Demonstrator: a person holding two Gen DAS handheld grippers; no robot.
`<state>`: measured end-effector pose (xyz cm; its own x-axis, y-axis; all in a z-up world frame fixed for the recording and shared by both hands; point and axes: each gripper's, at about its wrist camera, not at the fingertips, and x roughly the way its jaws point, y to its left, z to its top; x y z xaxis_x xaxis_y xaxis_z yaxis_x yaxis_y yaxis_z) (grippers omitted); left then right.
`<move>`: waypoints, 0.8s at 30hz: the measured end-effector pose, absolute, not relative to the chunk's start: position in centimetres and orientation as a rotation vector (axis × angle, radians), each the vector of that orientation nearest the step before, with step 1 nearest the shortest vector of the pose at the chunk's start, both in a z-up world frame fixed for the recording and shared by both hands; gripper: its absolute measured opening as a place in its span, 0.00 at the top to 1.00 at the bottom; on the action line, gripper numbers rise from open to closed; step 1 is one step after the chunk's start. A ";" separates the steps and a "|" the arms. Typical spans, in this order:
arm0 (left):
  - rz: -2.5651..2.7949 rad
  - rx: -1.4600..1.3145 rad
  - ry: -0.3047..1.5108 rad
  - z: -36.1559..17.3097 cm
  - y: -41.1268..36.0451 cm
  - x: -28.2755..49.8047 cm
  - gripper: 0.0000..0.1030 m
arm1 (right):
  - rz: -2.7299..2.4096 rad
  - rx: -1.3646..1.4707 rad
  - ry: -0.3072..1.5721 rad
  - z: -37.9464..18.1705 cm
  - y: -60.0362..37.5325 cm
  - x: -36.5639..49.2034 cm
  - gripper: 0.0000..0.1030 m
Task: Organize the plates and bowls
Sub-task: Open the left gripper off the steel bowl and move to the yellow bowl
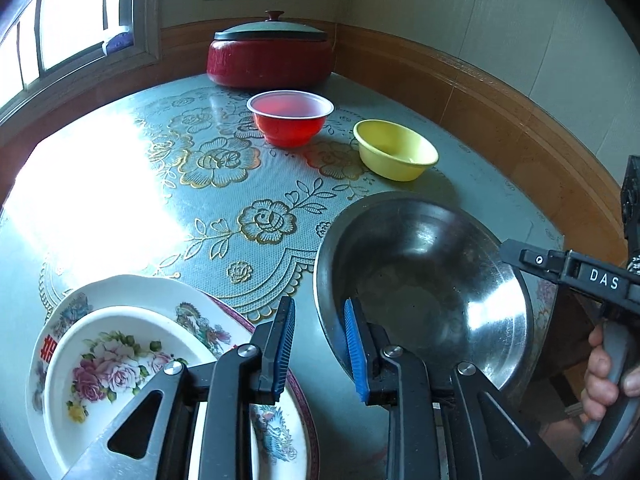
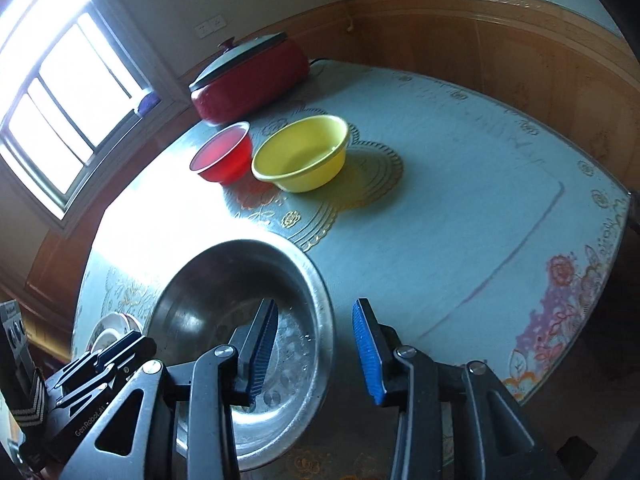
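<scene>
A large steel bowl (image 1: 420, 264) (image 2: 224, 280) sits on the table near its front edge. My left gripper (image 1: 320, 304) is open astride the bowl's left rim, one blue pad inside and one outside with a gap. My right gripper (image 2: 317, 304) is open astride the opposite rim in the same way. A white floral plate (image 1: 116, 360) lies on a larger patterned plate (image 1: 192, 316) beside the left gripper. Farther back stand a red bowl (image 1: 290, 118) (image 2: 222, 156) and a yellow bowl (image 1: 396, 150) (image 2: 300, 156), side by side and empty.
A red pot with a grey lid (image 1: 270, 54) (image 2: 248, 76) stands at the table's far edge by the wall. The table (image 2: 460, 200) has a floral cover. A window throws glare on its left side. A hand (image 1: 604, 368) holds the right gripper's handle.
</scene>
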<state>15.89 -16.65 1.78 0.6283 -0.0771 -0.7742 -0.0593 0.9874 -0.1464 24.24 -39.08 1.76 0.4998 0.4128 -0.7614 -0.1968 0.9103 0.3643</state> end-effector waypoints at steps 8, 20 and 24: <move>-0.050 -0.186 0.881 2.0 -16.2 15.9 0.74 | 0.300 0.276 0.958 2.9 -39.9 23.3 0.63; -0.003 -0.166 0.877 2.5 -16.6 17.1 0.74 | 0.386 0.289 0.950 3.4 -39.8 25.5 0.69; 0.046 -0.181 0.882 2.7 -17.2 17.9 0.74 | 0.455 0.271 0.974 3.2 -39.9 27.7 0.72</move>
<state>17.90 -17.20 2.67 0.6361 -0.0351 -0.7708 -0.1143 0.9837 -0.1391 27.66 -39.89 3.24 0.4786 0.4866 -0.7309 -0.2481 0.8734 0.4190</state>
